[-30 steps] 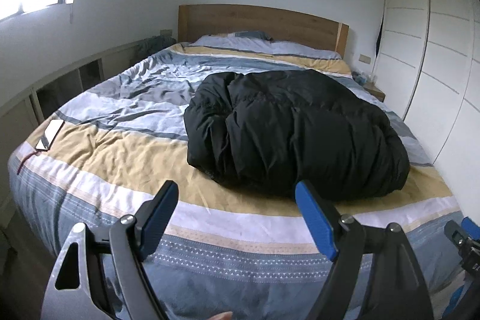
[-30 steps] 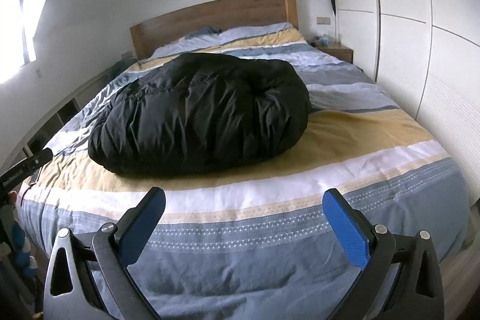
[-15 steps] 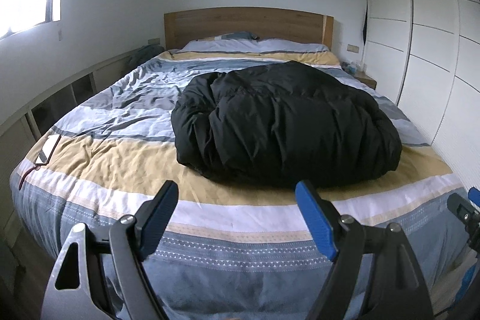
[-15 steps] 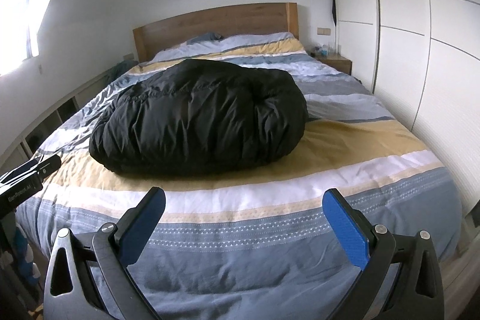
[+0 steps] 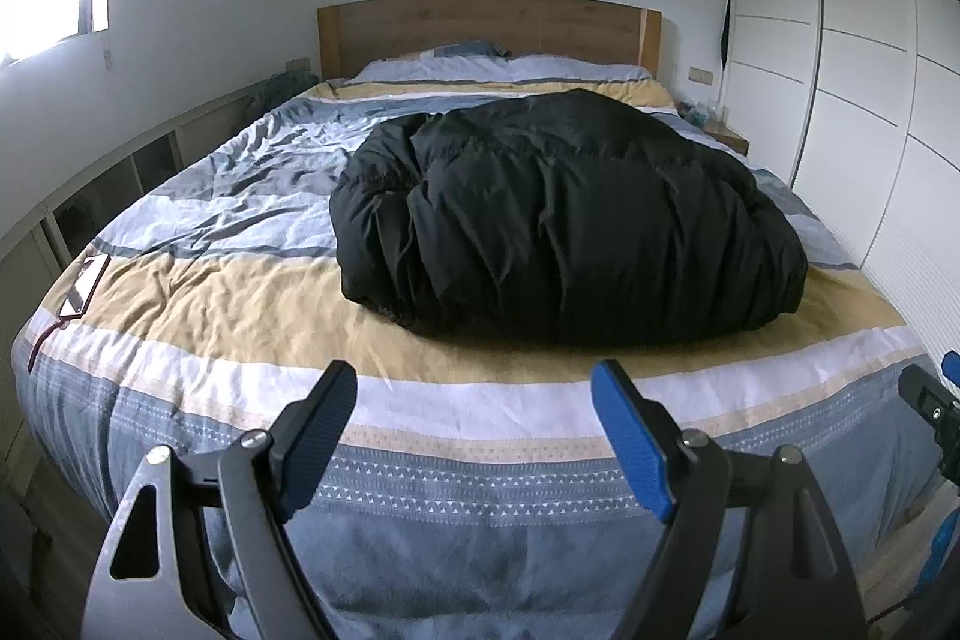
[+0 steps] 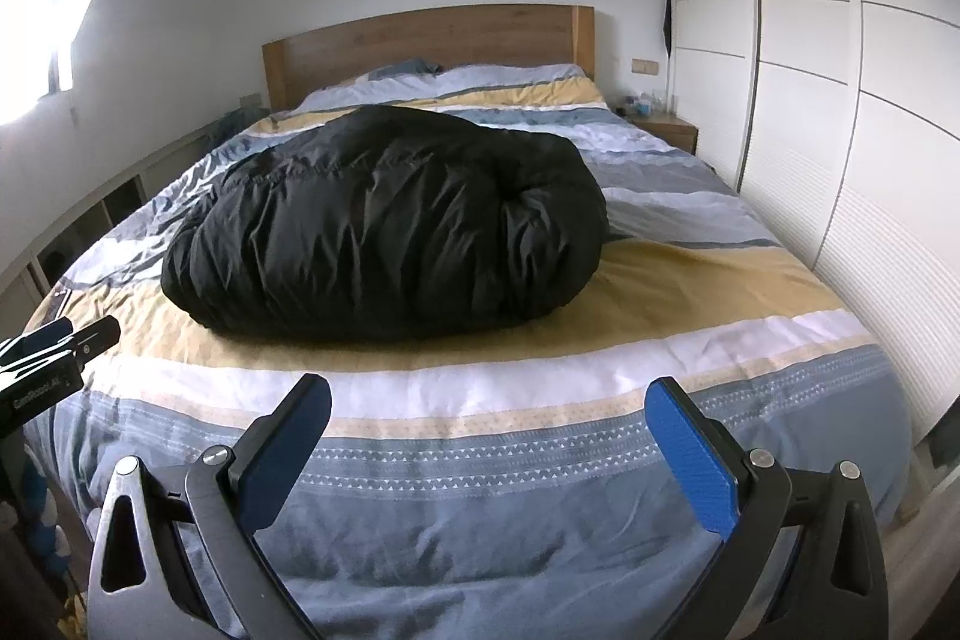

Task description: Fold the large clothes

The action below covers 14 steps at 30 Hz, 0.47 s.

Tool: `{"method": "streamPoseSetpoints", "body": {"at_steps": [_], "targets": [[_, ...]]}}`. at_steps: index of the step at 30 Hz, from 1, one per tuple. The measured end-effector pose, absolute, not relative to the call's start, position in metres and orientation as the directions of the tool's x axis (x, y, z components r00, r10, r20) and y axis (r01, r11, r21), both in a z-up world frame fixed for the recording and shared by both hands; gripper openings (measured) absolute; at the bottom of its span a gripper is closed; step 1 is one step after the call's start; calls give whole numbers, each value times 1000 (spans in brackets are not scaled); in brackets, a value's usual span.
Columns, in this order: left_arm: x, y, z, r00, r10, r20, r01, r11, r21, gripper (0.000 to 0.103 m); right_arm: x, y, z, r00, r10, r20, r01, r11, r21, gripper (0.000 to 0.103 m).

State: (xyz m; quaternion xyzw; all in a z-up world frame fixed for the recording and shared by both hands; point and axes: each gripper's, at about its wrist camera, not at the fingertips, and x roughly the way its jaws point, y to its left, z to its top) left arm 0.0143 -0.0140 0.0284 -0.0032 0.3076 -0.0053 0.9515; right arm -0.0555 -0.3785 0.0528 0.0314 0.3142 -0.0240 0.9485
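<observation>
Bedroom: wooden headboard (image 5: 489,31) at the far wall, white wardrobe (image 6: 840,100) along the right side. Striped duvet (image 5: 240,292) (blue, yellow and white bands) covers the bed. Black puffy coat (image 5: 558,220) lies bundled mid-bed on the yellow band, nearer the right edge in the left view. Phone (image 5: 84,286) rests at the left edge of the bed. Left gripper (image 5: 474,436) and right gripper (image 6: 489,451) hover at the foot of the bed, fingers apart, holding nothing, well clear of the coat.

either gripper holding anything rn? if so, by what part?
Nothing held. Left gripper and right gripper are both open and empty, short of the black puffy coat on the bed.
</observation>
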Motion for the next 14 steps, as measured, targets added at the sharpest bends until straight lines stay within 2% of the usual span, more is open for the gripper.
{"method": "streamPoseSetpoints", "body": {"at_steps": [14], "targets": [[16,-11,17,791,-34,-611,25,999,-24,80,-56,-383,48,793,-44,-607,85,996,39,103]]}}
